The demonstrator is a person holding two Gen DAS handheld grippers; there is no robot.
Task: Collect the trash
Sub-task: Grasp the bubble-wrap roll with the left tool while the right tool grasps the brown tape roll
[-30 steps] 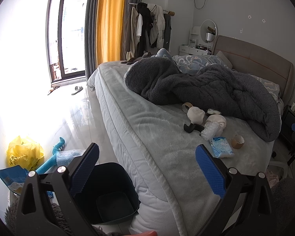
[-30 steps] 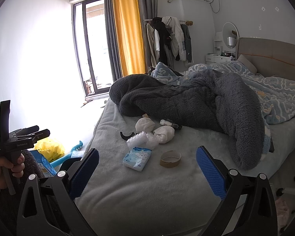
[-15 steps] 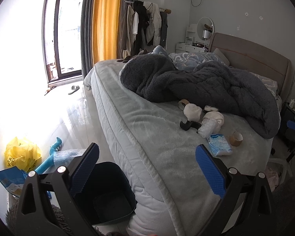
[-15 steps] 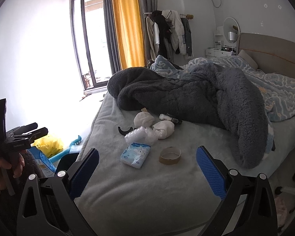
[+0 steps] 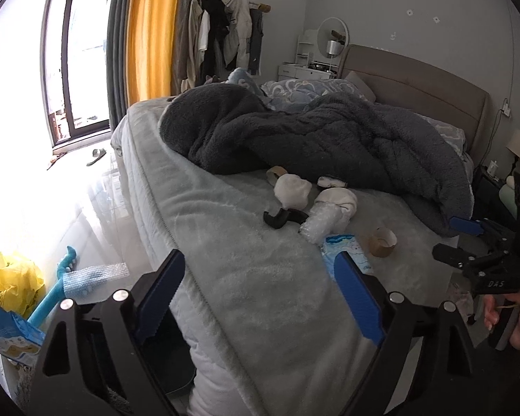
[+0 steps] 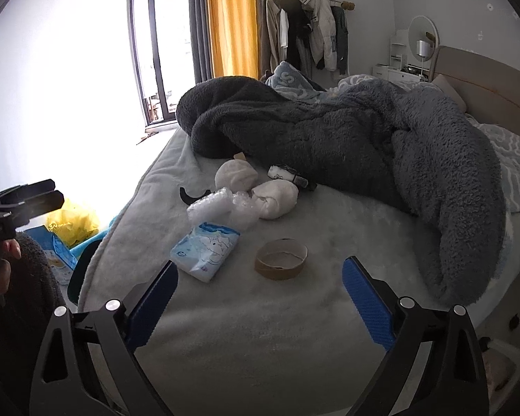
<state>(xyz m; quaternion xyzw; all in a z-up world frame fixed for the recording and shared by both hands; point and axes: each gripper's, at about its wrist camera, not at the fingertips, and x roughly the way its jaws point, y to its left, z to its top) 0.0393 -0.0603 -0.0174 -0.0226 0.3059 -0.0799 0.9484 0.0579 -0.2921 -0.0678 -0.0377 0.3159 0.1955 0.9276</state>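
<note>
Trash lies in a cluster on the grey bed (image 6: 246, 329): a cardboard tape core (image 6: 281, 259), a blue tissue pack (image 6: 205, 249), bubble wrap (image 6: 222, 208), two white wads (image 6: 235, 175), a small wrapper (image 6: 287, 173) and a black curved piece (image 6: 194, 196). My right gripper (image 6: 260, 263) hovers just short of the tape core, its jaws wide and closing on nothing. My left gripper (image 5: 259, 256) hangs over the bed's edge, jaws closing, with nothing between them. The tissue pack (image 5: 343, 246) peeks past its right finger. A dark bin (image 5: 170, 357) stands on the floor below it.
A dark fleece blanket (image 6: 364, 138) is heaped behind the trash. On the floor left of the bed lie a yellow bag (image 5: 12, 280), blue packets (image 5: 10, 332), a bubble-wrap sheet (image 5: 93, 277) and a blue toy (image 5: 55, 294). A hand holds the right gripper (image 5: 447, 237) at the left view's edge.
Both grippers have come closer to the bed and lower, so the trash looks larger. Both pairs of jaws have narrowed a little. The right gripper has entered the left wrist view.
</note>
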